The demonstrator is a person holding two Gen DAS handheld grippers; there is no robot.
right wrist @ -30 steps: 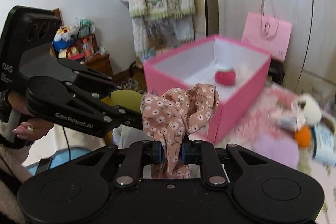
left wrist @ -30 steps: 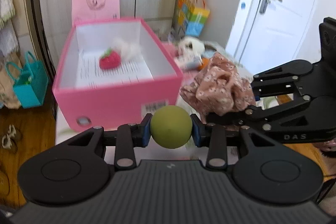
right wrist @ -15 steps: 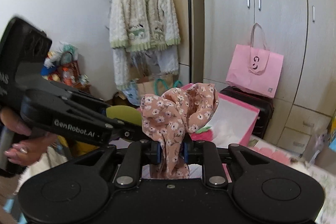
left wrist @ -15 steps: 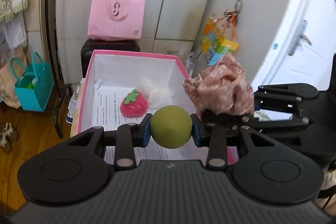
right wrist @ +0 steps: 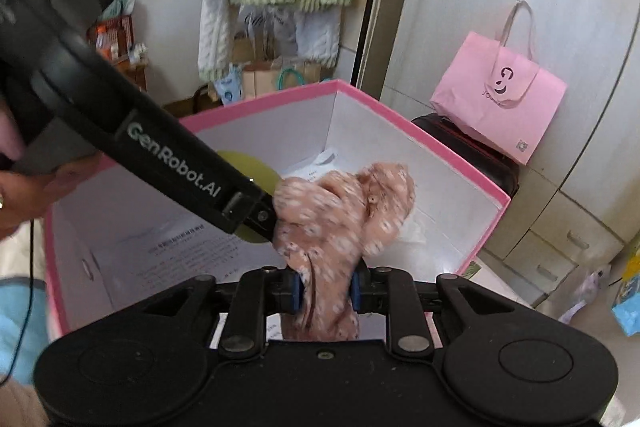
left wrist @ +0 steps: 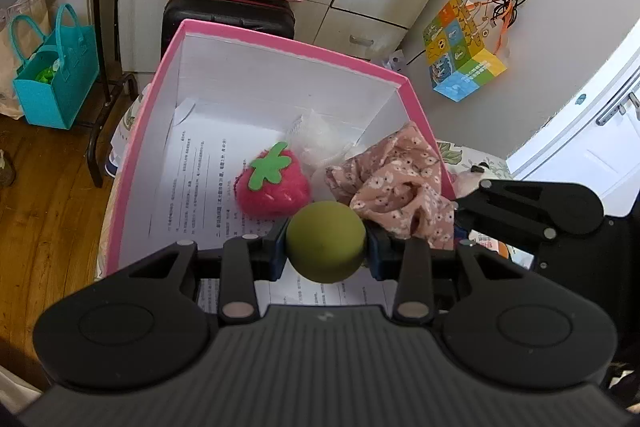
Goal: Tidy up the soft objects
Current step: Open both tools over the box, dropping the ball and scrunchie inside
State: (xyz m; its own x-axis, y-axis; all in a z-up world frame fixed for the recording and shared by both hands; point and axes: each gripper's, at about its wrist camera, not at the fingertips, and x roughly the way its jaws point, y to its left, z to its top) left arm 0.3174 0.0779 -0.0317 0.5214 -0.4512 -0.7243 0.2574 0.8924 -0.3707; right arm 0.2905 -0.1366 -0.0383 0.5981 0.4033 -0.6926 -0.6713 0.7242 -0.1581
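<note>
Here, both grippers hang above the open pink box (left wrist: 132,163). The left gripper (left wrist: 326,243) clamps an olive-green ball (left wrist: 326,241) between its pads, over the box's near end. The right gripper (right wrist: 325,291), whose jaws have just been opening a little, pinches a floral pink cloth (right wrist: 340,219), bunched over the box's interior just beside the ball. Inside the box a plush strawberry (left wrist: 274,183) lies on printed paper (left wrist: 192,187), with something white and fluffy, perhaps a netted puff (left wrist: 320,135), behind it.

Bright daylight, fisheye warp, slight blur
</note>
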